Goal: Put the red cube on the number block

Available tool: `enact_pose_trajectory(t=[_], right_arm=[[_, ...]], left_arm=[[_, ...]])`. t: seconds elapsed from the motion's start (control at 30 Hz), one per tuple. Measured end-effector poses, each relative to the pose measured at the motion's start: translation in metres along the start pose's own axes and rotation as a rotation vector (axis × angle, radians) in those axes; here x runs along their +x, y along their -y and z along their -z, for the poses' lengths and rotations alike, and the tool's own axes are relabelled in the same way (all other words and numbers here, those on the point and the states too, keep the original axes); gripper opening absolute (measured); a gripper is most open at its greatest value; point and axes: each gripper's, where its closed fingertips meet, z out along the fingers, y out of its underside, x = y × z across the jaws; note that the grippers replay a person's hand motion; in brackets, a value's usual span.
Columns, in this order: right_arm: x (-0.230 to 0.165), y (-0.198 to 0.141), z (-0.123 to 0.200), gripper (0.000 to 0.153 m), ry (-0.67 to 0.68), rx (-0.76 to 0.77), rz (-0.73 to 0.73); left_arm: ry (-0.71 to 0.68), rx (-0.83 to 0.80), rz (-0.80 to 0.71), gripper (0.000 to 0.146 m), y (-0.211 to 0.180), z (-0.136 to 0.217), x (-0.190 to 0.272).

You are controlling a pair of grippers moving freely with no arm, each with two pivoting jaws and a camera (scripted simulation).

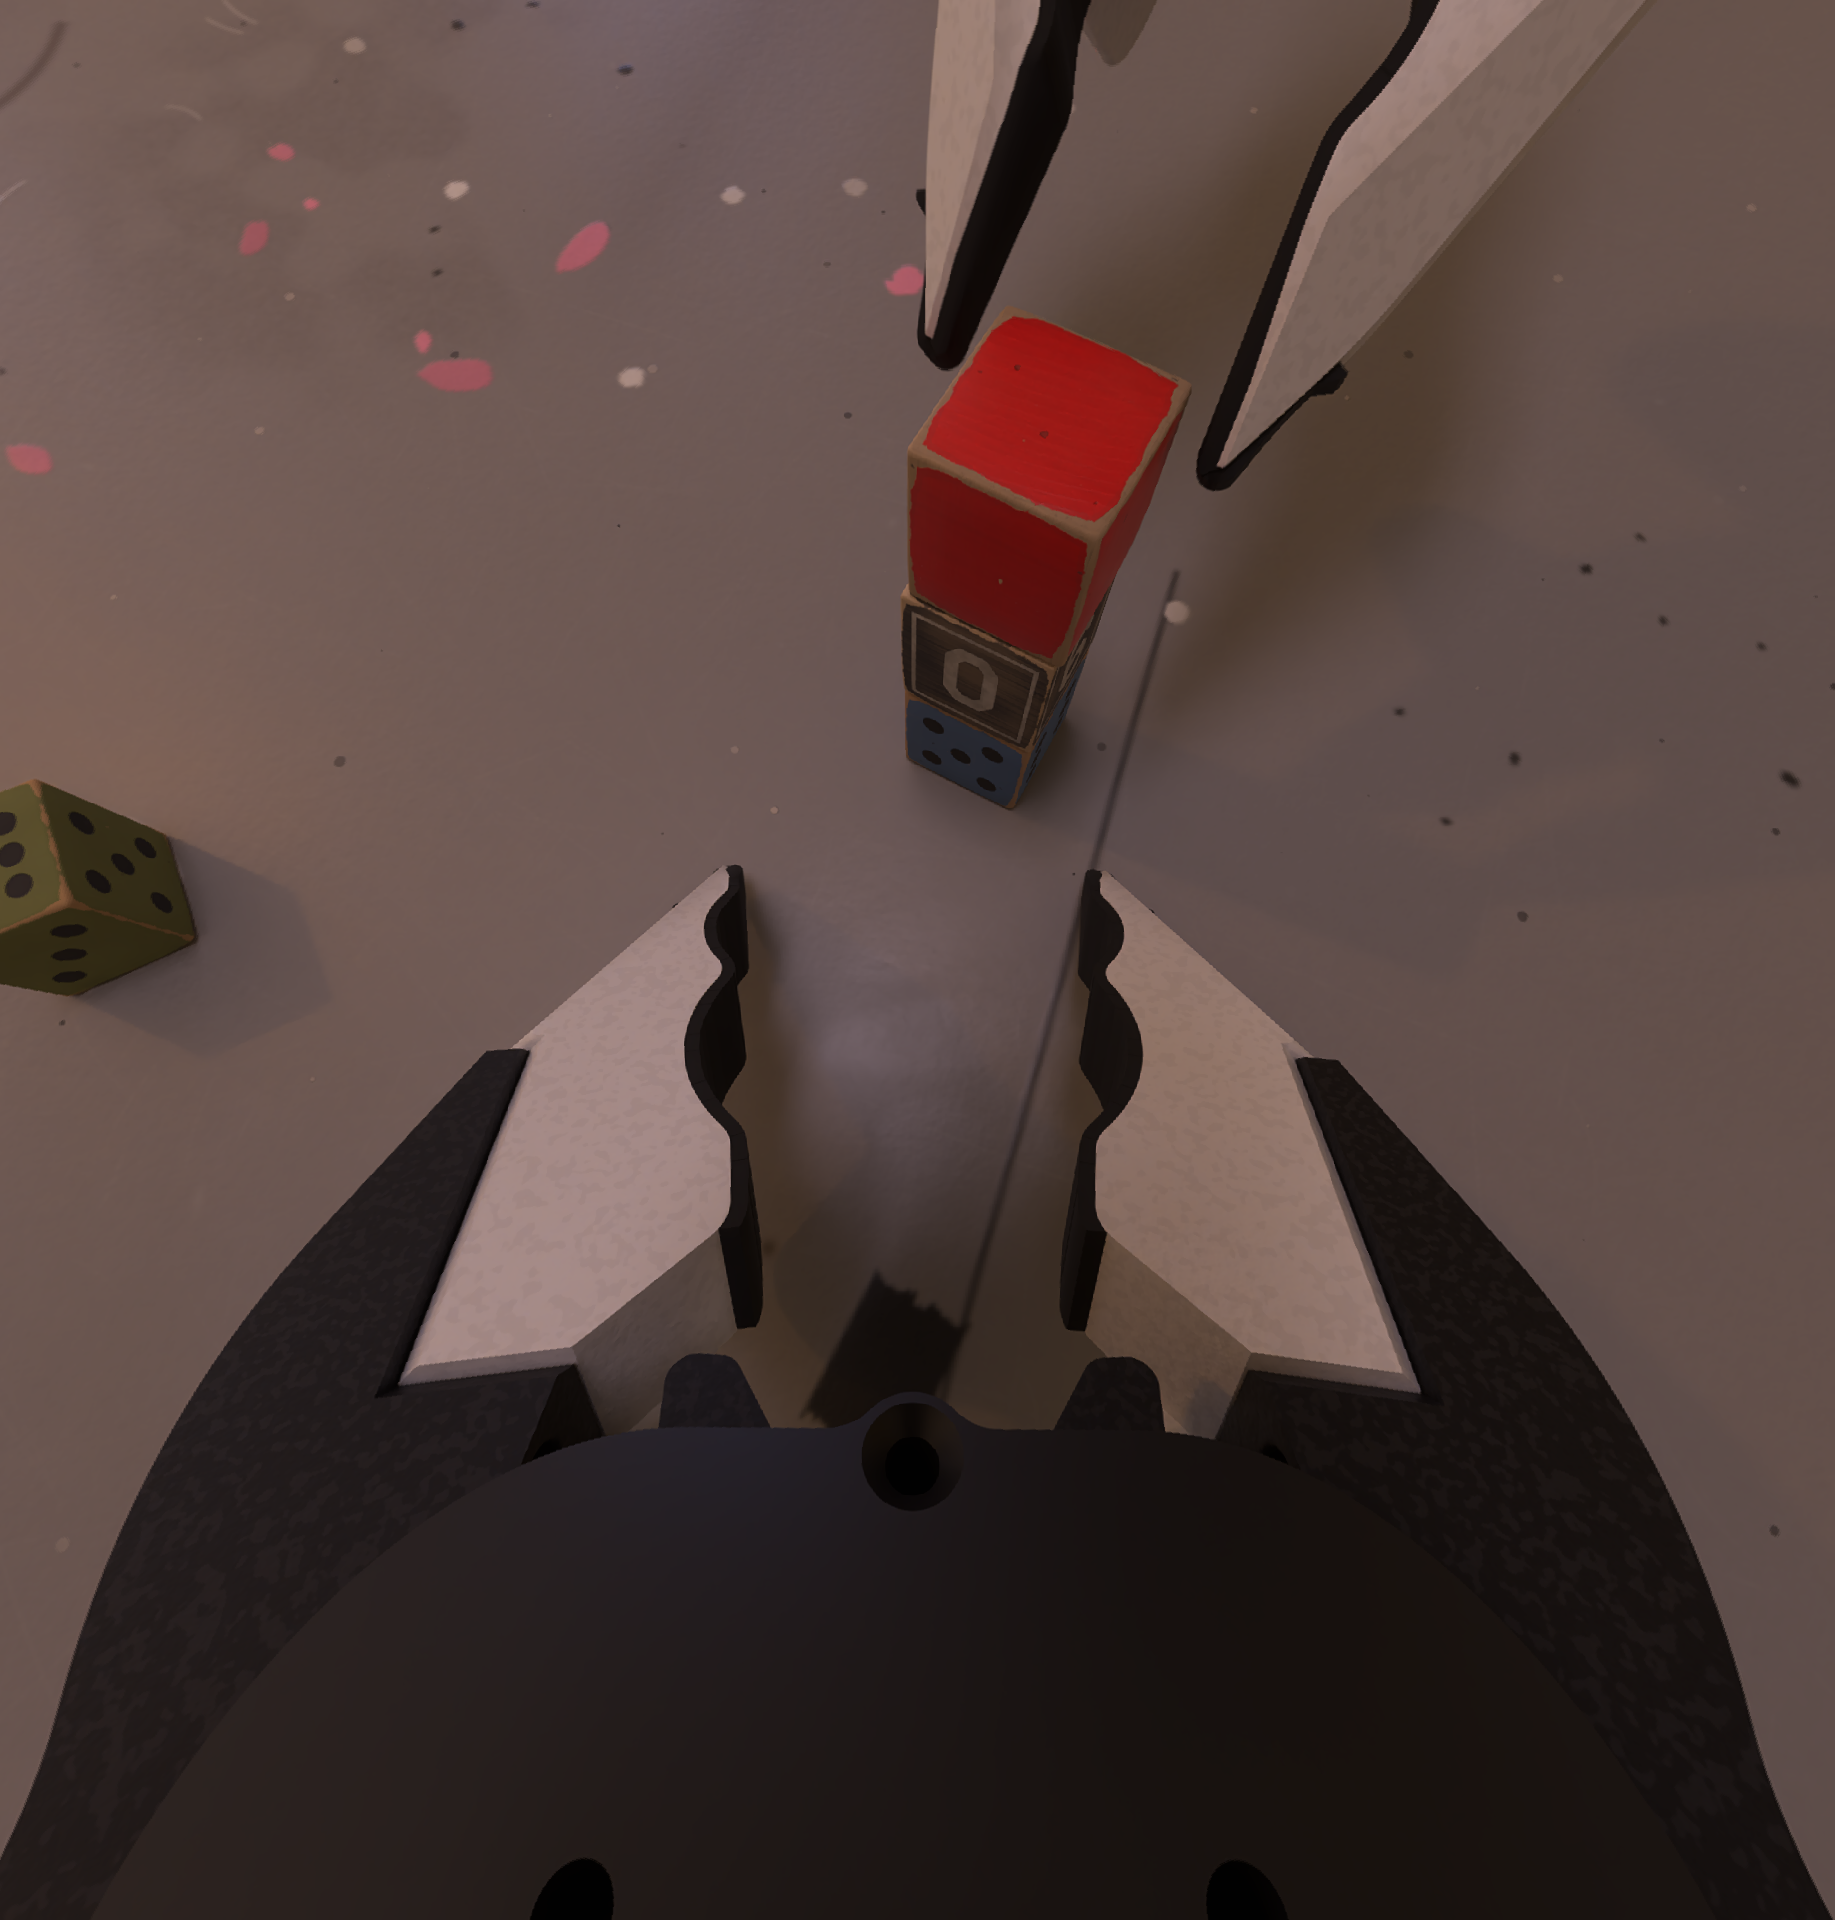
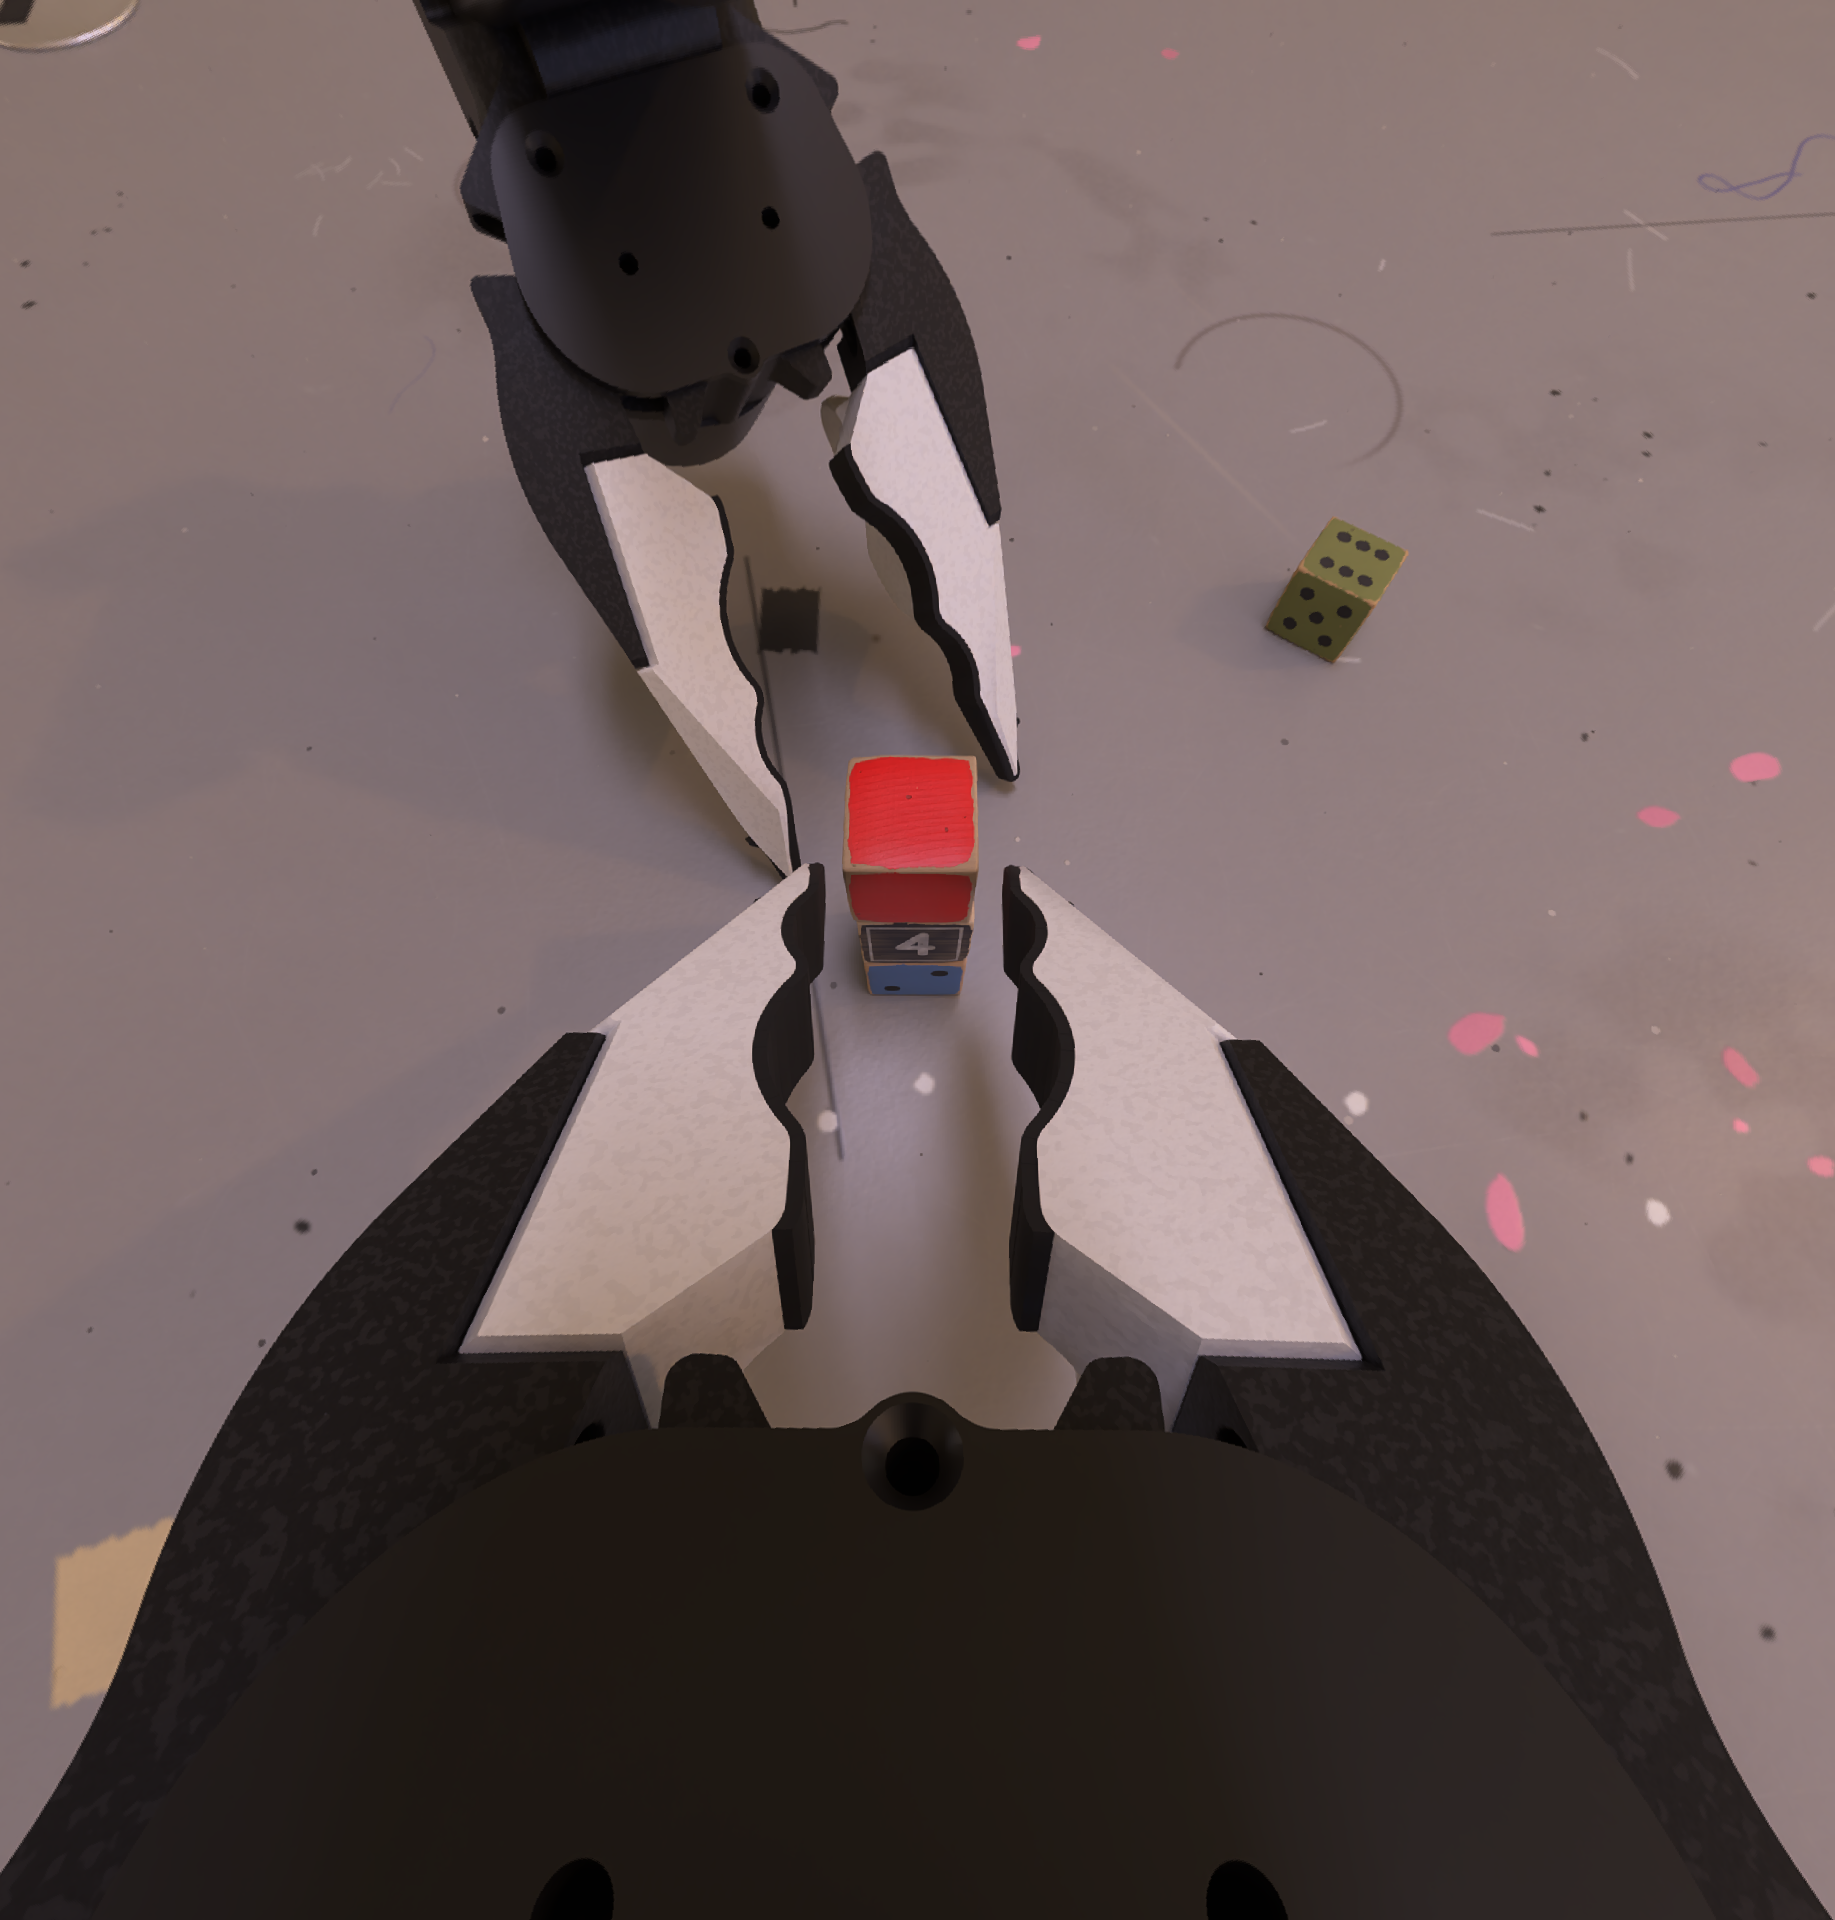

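Right wrist view | right hand-held gripper (image 2: pixel 913 883) spread, straddling red wooden cube (image 2: pixel 911 814) atop dark number block (image 2: pixel 914 943) | risk: fingertip nudge topples stack

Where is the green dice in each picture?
Left wrist view: the green dice sits at the far left edge, on the table, apart from everything.
Right wrist view: the green dice sits in the upper right, alone on the table.
Shared landmark: the red cube on top of the stack of blocks near the middle of both views.
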Motion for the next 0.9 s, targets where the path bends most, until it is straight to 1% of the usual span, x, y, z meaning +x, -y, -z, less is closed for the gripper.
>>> enact_pose_trajectory(t=[0.3, 0.5, 0.6, 0.9], right_arm=[[0.0005, 0.0034, 0.0039, 0.036, 0.002, 0.024, -0.001], [0.0003, -0.0004, 0.0026, 0.031, 0.007, 0.005, 0.005], [0.0001, -0.0010, 0.0018, 0.031, 0.005, 0.000, 0.009], [0.0025, 0.0050, 0.0077, 0.034, -0.001, 0.041, 0.000]], left_arm=[[0.000, 0.000, 0.000, 0.065, -0.0001, 0.0000, 0.0000], [0.000, 0.000, 0.000, 0.065, -0.0001, 0.0000, 0.0001], [0.000, 0.000, 0.000, 0.065, 0.0000, 0.0000, 0.0001], [-0.009, -0.002, -0.010, 0.065, -0.0011, 0.0011, 0.0009]])
